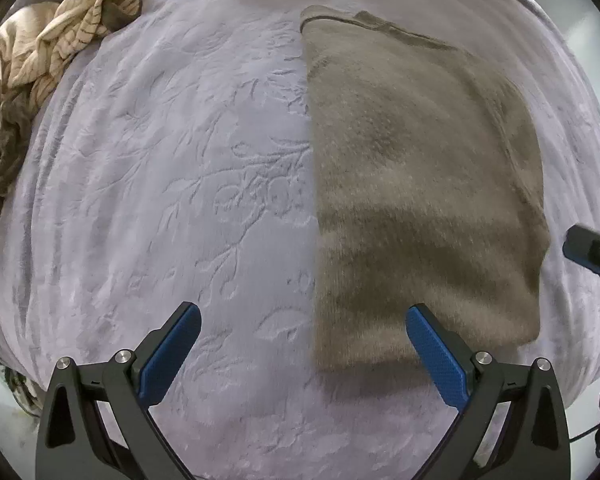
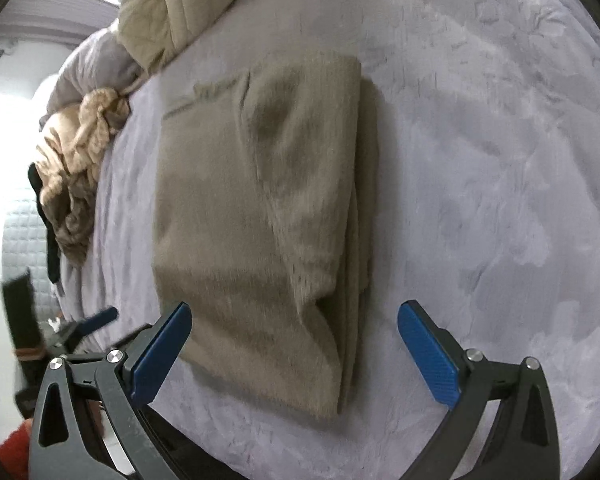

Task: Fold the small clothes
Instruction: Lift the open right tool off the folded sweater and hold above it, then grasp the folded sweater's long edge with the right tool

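- My left gripper (image 1: 303, 322) spread wide, empty, hovering over lavender embossed plush blanket (image 1: 160, 160).
- My right gripper (image 2: 294, 320) also spread, empty, above folded taupe knit garment (image 2: 260, 200) lying flat on blanket.

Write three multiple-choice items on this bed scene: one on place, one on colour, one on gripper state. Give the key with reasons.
1. Where does the crumpled pile lie relative to the folded garment in the left wrist view?
A. Far left
B. On top of it
C. Under it

2. What colour is the bedspread?
A. Red
B. Pale lilac-grey
C. Black

3. How do the left gripper and right gripper stand?
A. Both shut on cloth
B. One shut
C. Both open

Key: A, the pile sits at the bed's far-left edge, apart from the garment; B, the embossed cover is pale lilac-grey; C, both pairs of blue pads are spread wide and hold nothing.
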A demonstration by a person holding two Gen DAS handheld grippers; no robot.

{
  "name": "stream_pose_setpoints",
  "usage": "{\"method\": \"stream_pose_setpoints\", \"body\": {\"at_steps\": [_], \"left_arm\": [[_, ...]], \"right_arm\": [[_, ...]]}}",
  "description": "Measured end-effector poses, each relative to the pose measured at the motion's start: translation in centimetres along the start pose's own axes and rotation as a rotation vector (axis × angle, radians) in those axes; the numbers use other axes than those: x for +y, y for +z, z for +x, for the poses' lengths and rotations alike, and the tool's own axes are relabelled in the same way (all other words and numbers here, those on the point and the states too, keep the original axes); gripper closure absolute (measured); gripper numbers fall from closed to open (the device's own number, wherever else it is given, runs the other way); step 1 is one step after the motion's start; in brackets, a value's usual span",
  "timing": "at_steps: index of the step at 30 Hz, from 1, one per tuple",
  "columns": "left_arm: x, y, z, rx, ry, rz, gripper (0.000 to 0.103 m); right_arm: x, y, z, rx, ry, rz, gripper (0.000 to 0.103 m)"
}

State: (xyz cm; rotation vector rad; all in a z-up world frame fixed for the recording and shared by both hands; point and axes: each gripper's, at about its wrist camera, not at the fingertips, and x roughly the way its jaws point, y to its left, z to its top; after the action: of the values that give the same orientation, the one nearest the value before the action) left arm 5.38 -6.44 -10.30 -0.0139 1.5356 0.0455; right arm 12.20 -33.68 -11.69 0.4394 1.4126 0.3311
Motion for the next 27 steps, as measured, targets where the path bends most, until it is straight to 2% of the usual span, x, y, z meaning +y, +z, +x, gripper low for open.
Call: {"method": "stream_pose_setpoints", "body": {"at_steps": [7, 17, 21, 27], "left_arm": [[0.5, 1.9, 0.8, -0.030, -0.030, -0.016, 0.000], [1.6, 3.1, 2.2, -0.031, -0.047, -0.033, 0.000], [1.8, 3.4, 2.6, -0.035, -0.156, -0.034, 0.000], [1.0, 3.9, 3.4, -0.043, -0.249, 0.018, 0.000]], "right_arm": [[-1.3, 3.3, -1.1, -0.068, 0.067, 0.029, 0.000], [-2.9, 4.5, 1.2, -0.020, 0.129, 0.078, 0.000], [-3.6, 4.7, 1.9, -0.016, 0.176, 0.098, 0.000], [-3.9, 5.5, 3.0, 0.007, 0.214, 0.082, 0.000]]}}
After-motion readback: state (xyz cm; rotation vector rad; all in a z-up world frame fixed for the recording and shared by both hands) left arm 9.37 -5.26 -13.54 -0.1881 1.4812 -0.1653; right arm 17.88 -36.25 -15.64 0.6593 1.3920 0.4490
